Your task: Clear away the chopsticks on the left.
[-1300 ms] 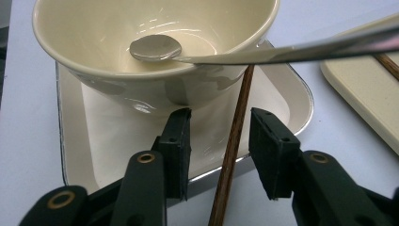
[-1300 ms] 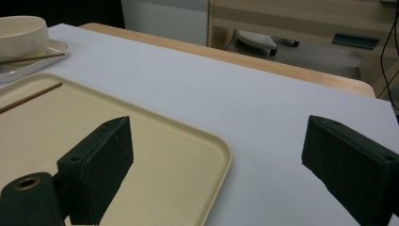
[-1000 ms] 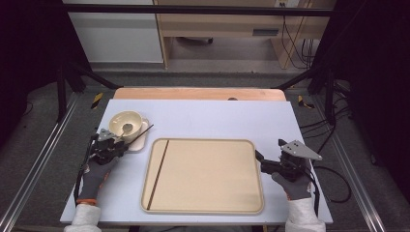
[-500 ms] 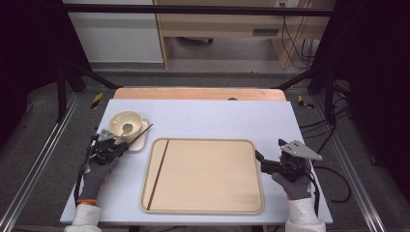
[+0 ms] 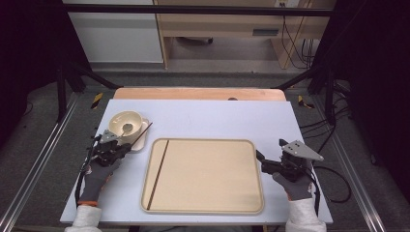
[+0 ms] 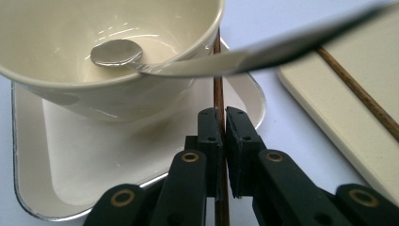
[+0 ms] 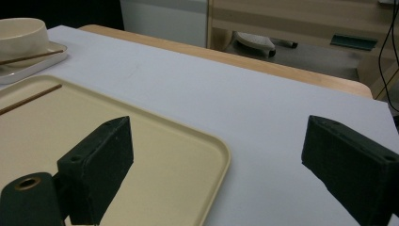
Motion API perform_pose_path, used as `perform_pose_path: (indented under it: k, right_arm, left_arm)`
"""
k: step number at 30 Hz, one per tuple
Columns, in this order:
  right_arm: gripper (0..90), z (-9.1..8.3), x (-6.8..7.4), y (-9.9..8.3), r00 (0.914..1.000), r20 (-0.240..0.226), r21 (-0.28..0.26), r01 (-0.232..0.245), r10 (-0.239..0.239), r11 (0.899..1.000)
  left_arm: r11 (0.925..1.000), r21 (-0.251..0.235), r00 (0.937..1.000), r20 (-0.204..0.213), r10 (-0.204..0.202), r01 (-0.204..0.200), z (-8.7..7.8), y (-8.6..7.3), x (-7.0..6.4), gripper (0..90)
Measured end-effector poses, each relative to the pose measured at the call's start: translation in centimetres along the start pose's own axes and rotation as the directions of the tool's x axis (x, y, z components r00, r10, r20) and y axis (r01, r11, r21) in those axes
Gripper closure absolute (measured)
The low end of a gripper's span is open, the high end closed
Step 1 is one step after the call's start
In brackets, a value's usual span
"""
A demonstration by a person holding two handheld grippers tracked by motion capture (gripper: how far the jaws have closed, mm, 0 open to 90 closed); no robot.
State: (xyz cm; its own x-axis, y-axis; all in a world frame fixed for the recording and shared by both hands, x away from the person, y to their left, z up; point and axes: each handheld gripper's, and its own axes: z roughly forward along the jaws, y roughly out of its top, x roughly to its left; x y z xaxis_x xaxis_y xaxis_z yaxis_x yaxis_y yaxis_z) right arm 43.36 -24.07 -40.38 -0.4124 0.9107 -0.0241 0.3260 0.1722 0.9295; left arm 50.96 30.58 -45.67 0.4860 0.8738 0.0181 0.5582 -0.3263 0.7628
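Left gripper (image 6: 224, 136) jaws clamp a chopstick (image 6: 218, 89), apparently resting on the plate (image 6: 56, 179); right gripper (image 7: 216, 160) jaws gape by the tray (image 7: 188, 141).

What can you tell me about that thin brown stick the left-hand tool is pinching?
It is a slim, dark brown chopstick, wooden by the look of it, straight and plain. The left gripper has its black jaws shut on it. The chopstick lies across the rim of the small cream plate beside the bowl, passing under the spoon handle. In the high view it slants up and to the right. A matching stick lies in the tray.
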Motion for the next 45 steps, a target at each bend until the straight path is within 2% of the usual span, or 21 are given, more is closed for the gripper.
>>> perform_pose_path:
  k: [4,11,16,24,32,38,45]
  right_arm:
    - [9.5,-0.1,0.0,0.0,1.0000,0.000,-0.002,-0.002,0.002,1.000]
    - [9.0,-0.2,-0.1,0.1,1.0000,0.000,-0.005,-0.002,0.002,1.000]
    - [8.4,-0.3,-0.1,0.1,1.0000,0.000,-0.007,-0.003,0.003,1.000]
    - [7.8,-0.3,-0.1,0.1,1.0000,-0.001,-0.005,-0.007,0.007,1.000]
    - [7.6,-0.3,-0.1,0.1,1.0000,-0.001,-0.002,-0.009,0.009,1.000]
    - [7.6,-0.3,-0.1,0.1,1.0000,0.002,-0.002,-0.005,0.005,1.000]
    - [7.4,-0.3,-0.1,0.1,1.0000,0.003,-0.005,-0.006,0.006,1.000]
  left_arm:
    - [0.9999,-0.006,0.9999,0.007,0.009,-0.009,-0.4,0.2,-0.7,85.3]
    - [0.9984,-0.051,0.9995,0.018,0.027,-0.026,-1.6,0.9,-2.4,85.3]
    - [0.9972,-0.065,0.9992,0.014,0.038,-0.037,-2.6,1.3,-3.5,85.3]
    - [0.9923,-0.119,0.9993,0.010,0.035,-0.033,-4.3,2.1,-6.0,85.3]
    - [0.9886,-0.145,0.9990,0.007,0.043,-0.042,-5.4,2.7,-8.6,85.2]
    - [0.9816,-0.186,0.9990,0.006,0.044,-0.042,-6.1,3.2,-10.7,85.2]
    - [0.9769,-0.211,0.9993,-0.001,0.037,-0.037,-6.7,3.7,-12.3,85.2]
